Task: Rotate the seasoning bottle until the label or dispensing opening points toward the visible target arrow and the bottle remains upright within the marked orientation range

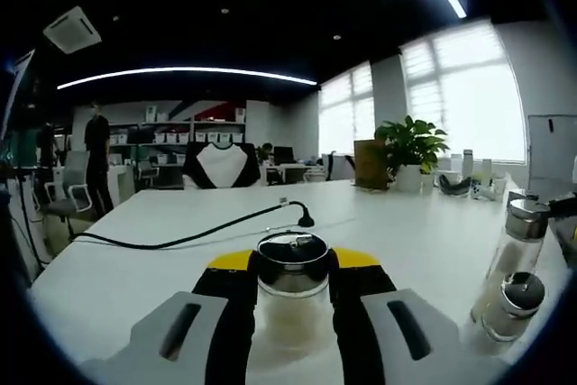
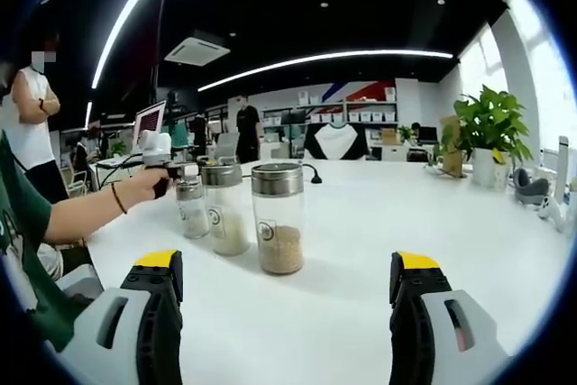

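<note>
A glass seasoning bottle [image 1: 293, 279] with a shiny metal cap and pale powder stands upright on the white table [image 1: 415, 232]. My left gripper [image 1: 293, 268] is shut on it, its black, yellow-tipped jaws pressed to both sides. In the right gripper view, three capped bottles stand in a row: a near one [image 2: 278, 218] with brown grains, a middle one [image 2: 224, 209] and a small far-left one [image 2: 189, 207]. A hand [image 2: 149, 182] holds the left gripper beside that small bottle. My right gripper [image 2: 287, 268] is open wide, well short of the bottles. I see no arrow.
Two more capped bottles [image 1: 518, 241] [image 1: 509, 308] stand close on the right of the left gripper view. A black cable [image 1: 180, 239] lies across the table. A potted plant [image 1: 410, 146] and small items sit at the far edge. People stand in the office behind.
</note>
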`<state>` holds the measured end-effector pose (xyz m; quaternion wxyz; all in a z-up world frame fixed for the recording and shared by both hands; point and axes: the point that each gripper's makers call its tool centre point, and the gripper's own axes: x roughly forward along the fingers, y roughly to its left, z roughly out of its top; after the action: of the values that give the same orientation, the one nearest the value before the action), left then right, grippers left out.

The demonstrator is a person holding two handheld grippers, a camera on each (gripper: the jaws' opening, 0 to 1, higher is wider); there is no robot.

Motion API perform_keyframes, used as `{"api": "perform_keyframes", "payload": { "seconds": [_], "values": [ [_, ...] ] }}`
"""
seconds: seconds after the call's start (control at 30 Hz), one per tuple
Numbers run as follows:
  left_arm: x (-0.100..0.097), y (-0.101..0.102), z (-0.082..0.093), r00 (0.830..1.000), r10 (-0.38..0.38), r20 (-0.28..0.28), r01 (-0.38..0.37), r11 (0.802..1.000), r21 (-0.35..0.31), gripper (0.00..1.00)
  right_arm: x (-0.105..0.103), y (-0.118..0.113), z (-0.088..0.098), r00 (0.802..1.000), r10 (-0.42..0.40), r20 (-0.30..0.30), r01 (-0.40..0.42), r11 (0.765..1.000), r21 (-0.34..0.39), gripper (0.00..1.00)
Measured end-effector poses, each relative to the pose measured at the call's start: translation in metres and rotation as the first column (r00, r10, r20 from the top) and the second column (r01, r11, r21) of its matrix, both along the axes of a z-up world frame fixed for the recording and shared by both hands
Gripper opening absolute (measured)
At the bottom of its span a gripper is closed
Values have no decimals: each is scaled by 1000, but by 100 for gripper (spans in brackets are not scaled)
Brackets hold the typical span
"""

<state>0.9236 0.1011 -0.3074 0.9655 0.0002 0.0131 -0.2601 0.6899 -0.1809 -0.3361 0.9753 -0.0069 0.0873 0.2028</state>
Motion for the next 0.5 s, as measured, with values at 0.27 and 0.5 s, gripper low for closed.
{"api": "perform_keyframes", "payload": {
  "seconds": [0.27, 0.5],
  "values": [
    [-24, 15, 12, 1000, -10, 8, 10, 1000, -12, 32, 1, -1, -2, 1000, -2, -3, 2, 1000, 2, 98],
    [-47, 14, 16, 999, -48, -3, 48, 998, -43, 32, 0, 1, -1, 1000, 5, -3, -5, 1000, 0, 98]
  ]
}}
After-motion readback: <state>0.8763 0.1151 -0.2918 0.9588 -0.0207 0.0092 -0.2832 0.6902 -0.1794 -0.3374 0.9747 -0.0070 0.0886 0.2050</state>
